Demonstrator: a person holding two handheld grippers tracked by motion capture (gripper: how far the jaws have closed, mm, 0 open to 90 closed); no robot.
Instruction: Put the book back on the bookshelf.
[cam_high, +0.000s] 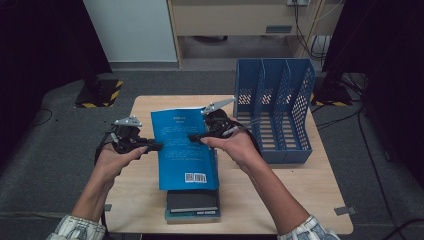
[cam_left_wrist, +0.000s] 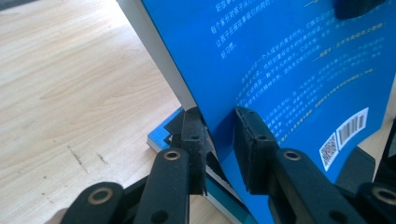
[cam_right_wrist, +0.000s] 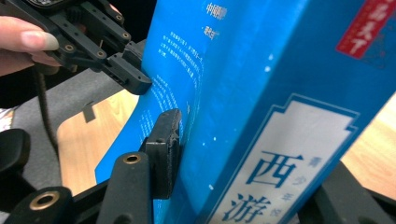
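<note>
Right, high view: both hands pinch the blue book (cam_high: 187, 150) by opposite long edges, left gripper (cam_high: 154, 146) and right gripper (cam_high: 196, 137), above the stacked books (cam_high: 193, 204), probably bound for the file rack (cam_high: 275, 112). Left gripper view: jaws clamp the cover edge. Right gripper view: jaws grip the spine side, steadying it.

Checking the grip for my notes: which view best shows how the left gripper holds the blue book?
The left gripper view: both jaws of the left gripper clamp the blue book at its page edge. The high view shows the jaws small; the right gripper view shows one jaw on the cover.
</note>
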